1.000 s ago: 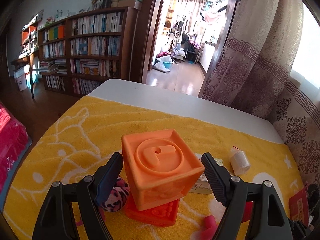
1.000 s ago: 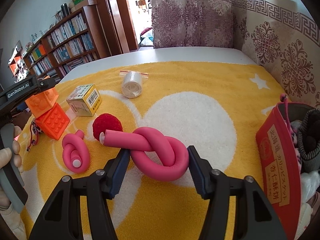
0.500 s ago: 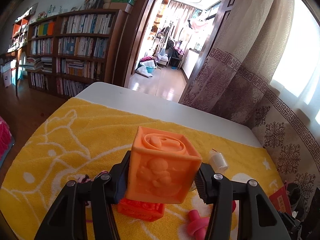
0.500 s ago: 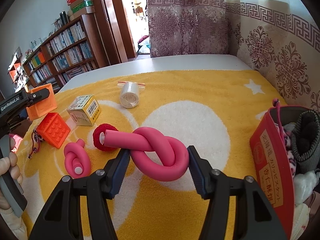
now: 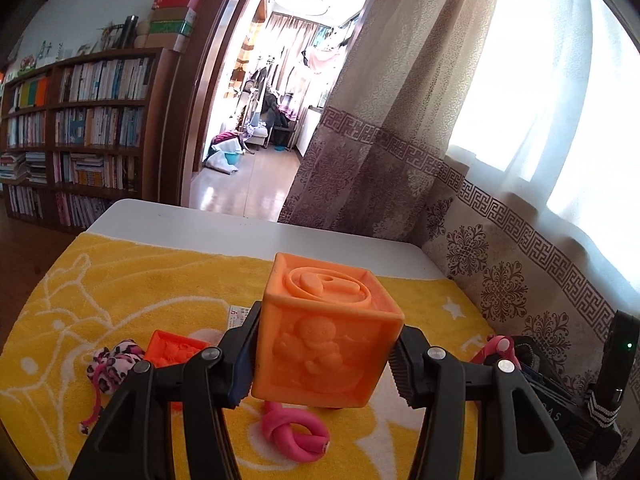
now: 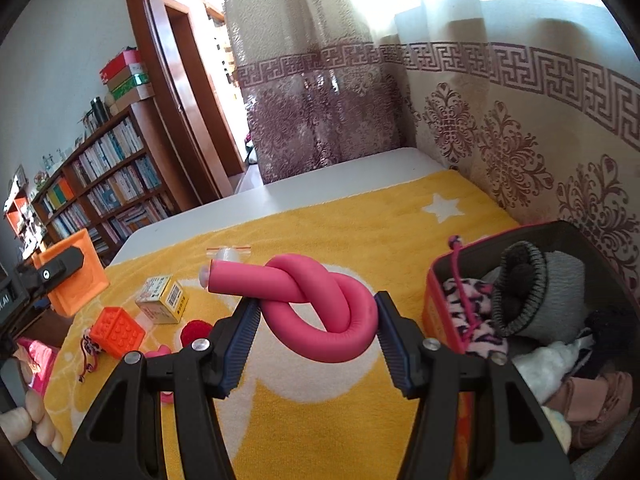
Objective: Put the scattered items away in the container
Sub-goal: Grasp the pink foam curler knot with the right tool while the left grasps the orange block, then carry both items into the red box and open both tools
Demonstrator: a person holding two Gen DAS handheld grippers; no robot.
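My left gripper [image 5: 326, 364] is shut on an orange soft cube [image 5: 326, 344] with a raised figure on its face, held above the yellow towel [image 5: 160, 280]. In the right wrist view the same cube [image 6: 76, 276] shows at far left. A knotted pink foam tube [image 6: 320, 312] hangs in the air with my right gripper [image 6: 318, 332] shut on it, just left of the red container [image 6: 440, 312]. That container stands at the right, filled with knitwear and soft items.
On the towel lie a red-orange studded block [image 6: 118, 330], a small carton [image 6: 162, 300], a red pompom [image 6: 196, 330], a clear bagged roll [image 6: 228, 256], a small pink knotted tube [image 5: 294, 432] and a leopard-print scrunchie [image 5: 114, 364]. Curtains hang behind the table [image 6: 320, 176].
The left jaws closed on the orange cube and lifted it off the studded block. The right gripper rose with the pink tube and moved nearer the container.
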